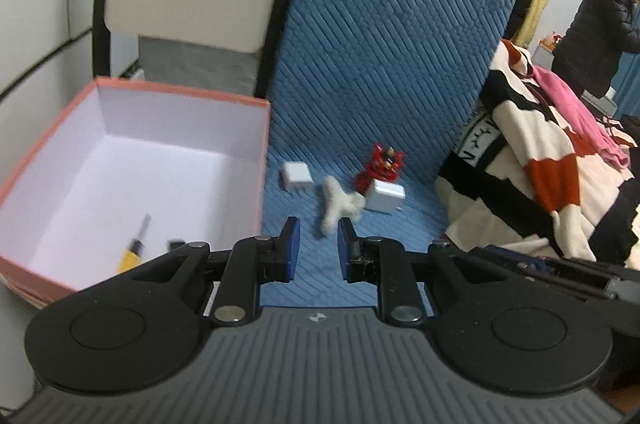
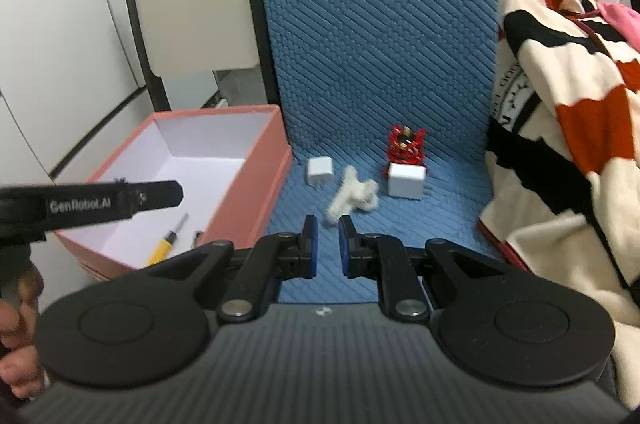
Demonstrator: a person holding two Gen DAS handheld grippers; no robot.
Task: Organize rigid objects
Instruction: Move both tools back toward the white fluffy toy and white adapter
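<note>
grippers are held above the blue quilted mat [image 1: 384, 71]. nothing is held by the left gripper [image 1: 318, 244], jaws slightly parted; the right gripper [image 2: 328, 244] is clenched empty. ahead lie a white fluffy toy [image 1: 338, 205], two white chargers [image 1: 297, 175] and a red toy [image 1: 380, 165]; the pink box [image 1: 48, 280] with a yellow screwdriver [image 1: 132, 256] sits left.
</note>
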